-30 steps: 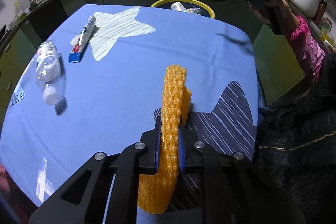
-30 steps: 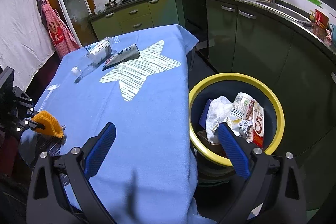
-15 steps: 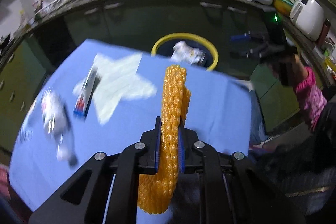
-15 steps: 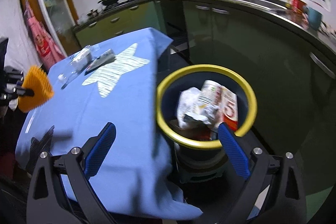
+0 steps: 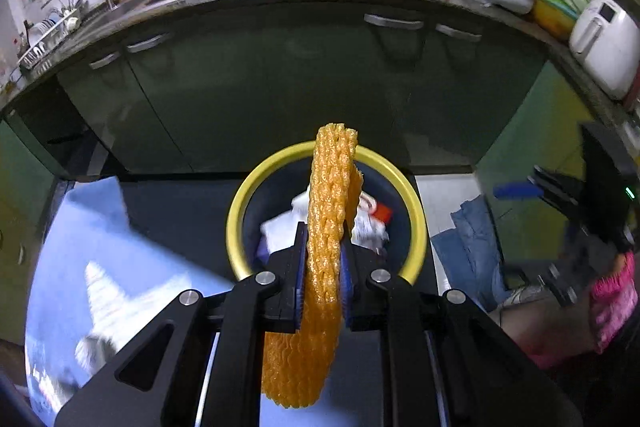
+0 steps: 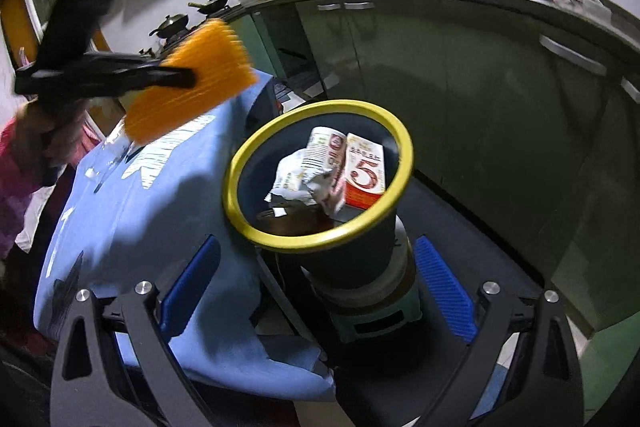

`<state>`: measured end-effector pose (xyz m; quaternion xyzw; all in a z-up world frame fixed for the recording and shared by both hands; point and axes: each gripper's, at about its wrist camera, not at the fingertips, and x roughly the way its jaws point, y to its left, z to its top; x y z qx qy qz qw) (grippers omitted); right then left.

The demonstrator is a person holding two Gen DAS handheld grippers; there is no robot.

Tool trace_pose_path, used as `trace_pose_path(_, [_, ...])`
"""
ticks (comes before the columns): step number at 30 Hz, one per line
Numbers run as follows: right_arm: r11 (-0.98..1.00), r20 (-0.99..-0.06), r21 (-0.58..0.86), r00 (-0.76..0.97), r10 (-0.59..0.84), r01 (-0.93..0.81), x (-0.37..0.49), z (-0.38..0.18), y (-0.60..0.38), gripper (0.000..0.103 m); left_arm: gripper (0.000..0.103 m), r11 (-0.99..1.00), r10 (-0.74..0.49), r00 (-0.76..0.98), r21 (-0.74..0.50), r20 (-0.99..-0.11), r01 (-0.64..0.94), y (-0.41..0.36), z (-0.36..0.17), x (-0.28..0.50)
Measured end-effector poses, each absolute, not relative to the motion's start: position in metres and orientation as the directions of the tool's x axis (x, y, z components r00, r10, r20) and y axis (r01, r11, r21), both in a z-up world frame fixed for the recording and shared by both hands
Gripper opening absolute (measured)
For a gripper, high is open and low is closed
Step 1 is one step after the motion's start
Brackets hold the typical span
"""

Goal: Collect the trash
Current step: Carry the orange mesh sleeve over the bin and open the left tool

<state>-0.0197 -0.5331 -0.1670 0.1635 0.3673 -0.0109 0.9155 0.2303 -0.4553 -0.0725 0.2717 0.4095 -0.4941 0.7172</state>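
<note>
Foam netting, orange, is clamped between the blue pads of the left gripper; its lower end drops behind the gripper frame at the bottom centre of the left wrist view, and its upper end covers part of the far rim of the yellow-rimmed bin. Bin contents are partly hidden behind the netting; the right wrist view shows crumpled white wrapper and a red-and-white carton inside. Right gripper fingers stand wide with nothing between them, framing the bin's base. Blue cloth covers the counter at left; things at its far end are blurred and cannot be made out. A pink sleeve is cut off at right edge.
</note>
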Motion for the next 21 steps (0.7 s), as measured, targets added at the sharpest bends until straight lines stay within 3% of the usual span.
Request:
trace_pose_path(7, [0.933, -0.678, 0.323, 0.727, 0.109, 0.161, -0.026, -0.180, -0.552, 0.093, 0.027, 0.483, -0.444, 0.186, -0.060, -0.876, 0.873, -0.501, -0.110, 0.261])
trace_pose_path(8, [0.931, -0.679, 0.326, 0.726, 0.110, 0.163, -0.026, -0.181, -0.553, 0.093, 0.031, 0.503, -0.436, 0.201, -0.053, -0.877, 0.863, -0.502, -0.114, 0.264])
trace_pose_path(10, [0.929, -0.680, 0.331, 0.724, 0.116, 0.163, -0.025, -0.184, -0.555, 0.093, 0.058, 0.532, -0.433, 0.220, -0.051, -0.874, 0.846, -0.503, -0.117, 0.266])
trace_pose_path(12, [0.929, -0.679, 0.333, 0.725, 0.118, 0.160, -0.025, -0.184, -0.554, 0.093, 0.067, 0.544, -0.442, 0.234, -0.051, -0.866, 0.838, -0.501, -0.117, 0.268])
trace_pose_path(21, [0.936, -0.672, 0.324, 0.730, 0.123, 0.140, -0.027, -0.176, -0.544, 0.093, 0.072, 0.568, -0.523, 0.276, -0.088, -0.807, 0.818, -0.458, -0.079, 0.250])
